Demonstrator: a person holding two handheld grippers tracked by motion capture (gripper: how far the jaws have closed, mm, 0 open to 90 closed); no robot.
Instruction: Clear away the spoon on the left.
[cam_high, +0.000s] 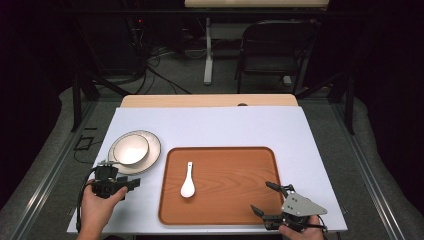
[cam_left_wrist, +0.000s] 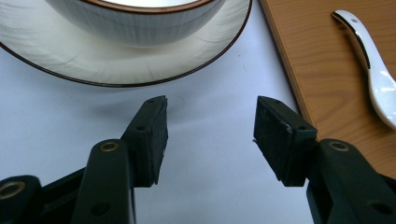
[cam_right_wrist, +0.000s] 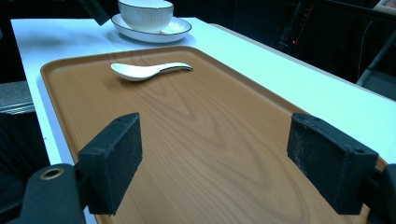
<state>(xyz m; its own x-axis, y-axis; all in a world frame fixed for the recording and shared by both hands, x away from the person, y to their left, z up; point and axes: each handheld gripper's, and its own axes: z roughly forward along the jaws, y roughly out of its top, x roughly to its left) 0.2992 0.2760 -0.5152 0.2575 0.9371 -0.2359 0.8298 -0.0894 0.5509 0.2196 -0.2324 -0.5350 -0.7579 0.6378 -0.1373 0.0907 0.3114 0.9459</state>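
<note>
A white bowl (cam_high: 130, 149) stands on a brown-rimmed white plate (cam_high: 153, 150) at the left of the white table. To its right lies a wooden tray (cam_high: 235, 165) with a white ceramic spoon (cam_high: 188, 182) on its left half, handle pointing away. My left gripper (cam_high: 120, 175) is open just short of the plate's near edge (cam_left_wrist: 93, 65), with bare table between its jaws (cam_left_wrist: 210, 116). The bowl (cam_left_wrist: 135, 23), the tray (cam_left_wrist: 322, 70) and the spoon (cam_left_wrist: 373, 70) lie beyond those jaws. My right gripper (cam_high: 265, 198) hangs open over the tray's near right corner (cam_right_wrist: 210, 121) with nothing between its jaws (cam_right_wrist: 215, 140), and the spoon (cam_right_wrist: 144, 71) and the bowl (cam_right_wrist: 145, 14) lie far ahead.
The white cover (cam_high: 225, 125) lies on a wooden tabletop whose far edge (cam_high: 207, 100) shows behind it. Beyond the table stand a dark folding chair (cam_high: 272, 50), a white table leg (cam_high: 207, 55) and floor cables. The table's front edge runs close under both hands.
</note>
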